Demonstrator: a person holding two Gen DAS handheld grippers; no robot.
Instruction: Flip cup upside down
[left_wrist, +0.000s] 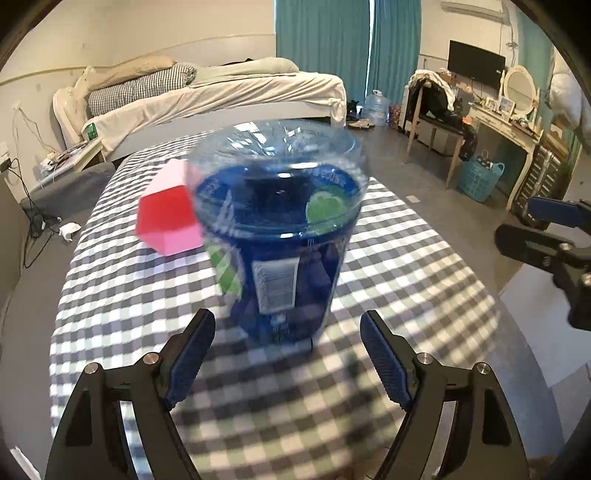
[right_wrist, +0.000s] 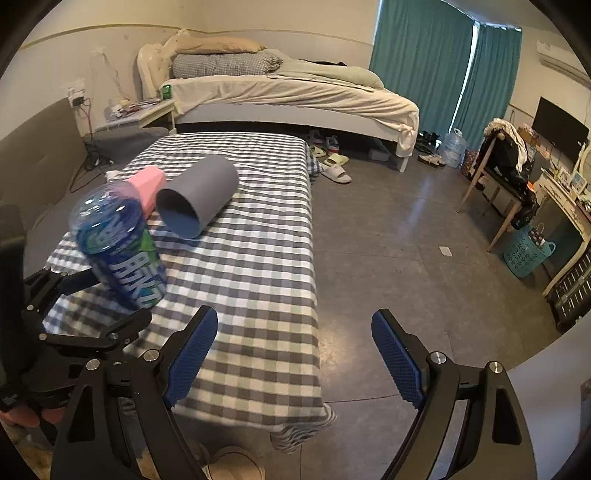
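A see-through blue printed cup (left_wrist: 284, 229) stands tilted and motion-blurred on the checked table (left_wrist: 406, 280), its wide clear end up. My left gripper (left_wrist: 288, 350) is open, its pads apart on either side of the cup's narrow lower end without touching it. From the right wrist view the blue cup (right_wrist: 118, 243) leans toward the far left, just past the left gripper (right_wrist: 99, 302). My right gripper (right_wrist: 295, 343) is open and holds nothing, hanging over the table's right edge. In the left wrist view the right gripper (left_wrist: 546, 236) shows at the far right.
A pink cup (right_wrist: 149, 184) and a grey cup (right_wrist: 199, 199) lie on their sides behind the blue one. The pink cup (left_wrist: 166, 218) also shows beside it. A bed (right_wrist: 295, 96) stands beyond the table, a chair (right_wrist: 506, 173) and a blue basket (right_wrist: 528, 251) to the right.
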